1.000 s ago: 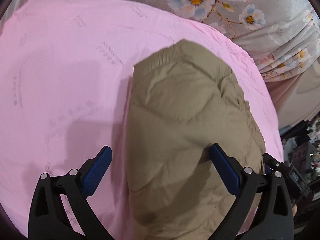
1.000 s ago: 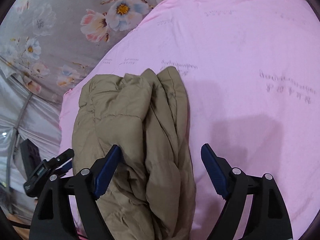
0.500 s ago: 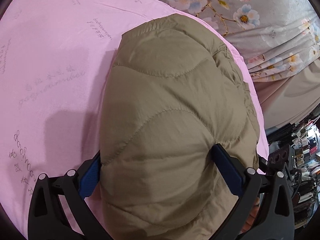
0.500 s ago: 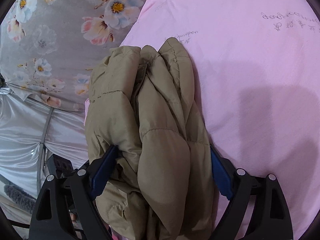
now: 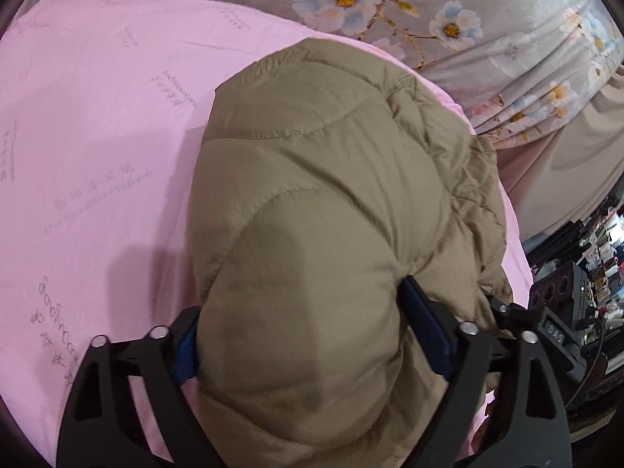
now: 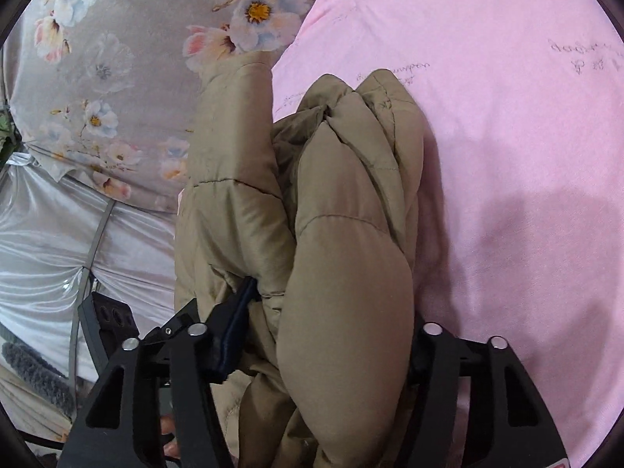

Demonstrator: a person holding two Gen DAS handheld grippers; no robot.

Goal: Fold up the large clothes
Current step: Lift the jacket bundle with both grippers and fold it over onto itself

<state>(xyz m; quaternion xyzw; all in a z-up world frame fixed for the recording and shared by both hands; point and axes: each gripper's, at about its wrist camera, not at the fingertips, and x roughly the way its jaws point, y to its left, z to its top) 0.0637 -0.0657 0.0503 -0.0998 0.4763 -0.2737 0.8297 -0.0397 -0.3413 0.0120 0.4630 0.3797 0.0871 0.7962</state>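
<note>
Left wrist view showed the left gripper (image 5: 308, 335) with its jaws clamped on the padded bulk of the jacket (image 5: 335, 202), a khaki quilted bundle lying on the pink sheet (image 5: 97, 124) near the bed's edge. Right wrist view showed the right gripper (image 6: 323, 331) likewise closed on the jacket (image 6: 351, 234), its near pad pressed into a crease between two layers.

By my reading, the folding itself looked mostly done, and the step in hand was gripping the folded bundle from both sides to lift or shift it. The next move called for both grippers to travel together, so the slippery, puffy layers would not spring apart.

Only the right view revealed the stacked folds and one flap hanging over the floral cover (image 6: 117, 78). The left view showed just the smooth top panel, plus the cluttered room beyond the bed.
</note>
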